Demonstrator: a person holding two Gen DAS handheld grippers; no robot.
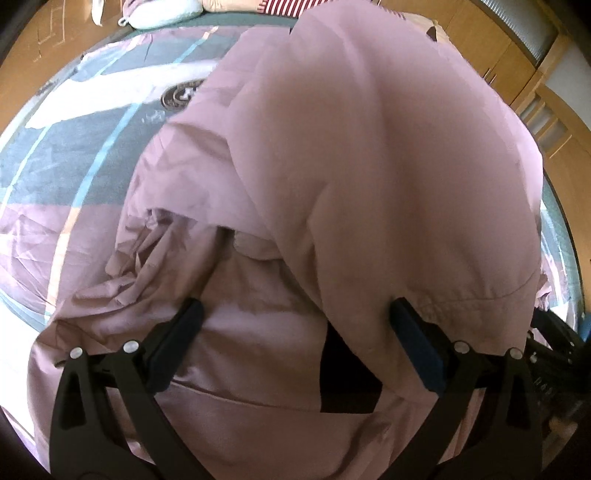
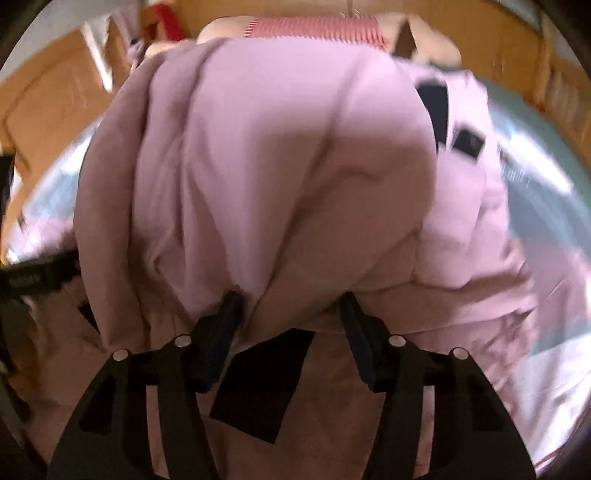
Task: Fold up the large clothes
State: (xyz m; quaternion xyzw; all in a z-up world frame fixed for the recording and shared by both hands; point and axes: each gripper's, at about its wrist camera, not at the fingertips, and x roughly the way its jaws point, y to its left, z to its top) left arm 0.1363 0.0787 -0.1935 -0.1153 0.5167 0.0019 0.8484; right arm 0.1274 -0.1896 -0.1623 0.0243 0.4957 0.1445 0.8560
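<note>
A large pink garment (image 1: 369,155) lies heaped on the bed and fills both views. In the left wrist view my left gripper (image 1: 295,306) stands open and wide just over it; a thick fold drapes against the right finger (image 1: 413,332), and a black patch (image 1: 347,376) of the garment shows between the fingers. In the blurred right wrist view my right gripper (image 2: 291,299) is open, with a rounded bulge of the same garment (image 2: 280,166) rising right at its fingertips. Another black patch (image 2: 258,380) lies between its fingers.
The bed cover (image 1: 74,155) is teal, white and pink and stretches to the left. Pillows (image 1: 162,14) and a red-striped cushion (image 2: 314,29) lie at the far end. Wooden cabinets (image 1: 517,66) stand beyond the bed. A black device (image 2: 33,280) shows at the left edge.
</note>
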